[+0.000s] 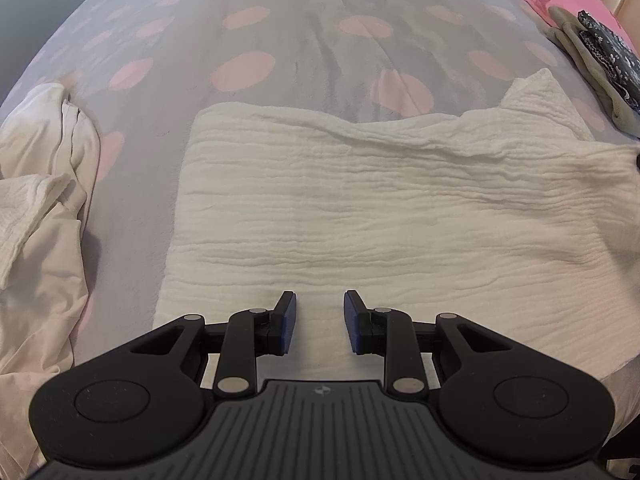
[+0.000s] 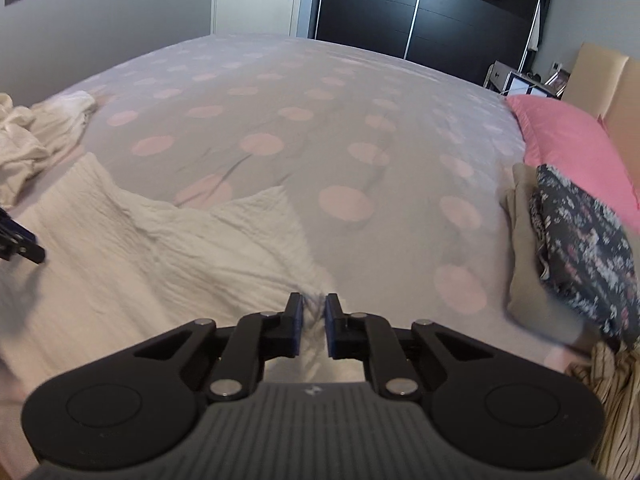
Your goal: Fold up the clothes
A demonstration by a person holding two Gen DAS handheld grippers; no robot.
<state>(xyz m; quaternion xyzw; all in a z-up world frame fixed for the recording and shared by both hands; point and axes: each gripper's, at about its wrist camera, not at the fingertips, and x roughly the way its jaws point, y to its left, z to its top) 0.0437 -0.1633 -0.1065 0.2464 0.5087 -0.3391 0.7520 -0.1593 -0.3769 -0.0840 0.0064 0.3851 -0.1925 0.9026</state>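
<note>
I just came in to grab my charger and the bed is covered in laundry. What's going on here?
A person is folding clothes on the bed with a handheld gripper in each hand. The right gripper is pinching the edge of a white crinkled garment spread out flat. The left gripper is open above the same garment, gripping nothing. A crumpled white pile waits to the left, and folded clothes are stacked by the pink pillow.

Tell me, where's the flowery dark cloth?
The dark floral cloth lies folded at the right side of the bed in the right wrist view, on a beige folded garment, just in front of the pink pillow.
</note>
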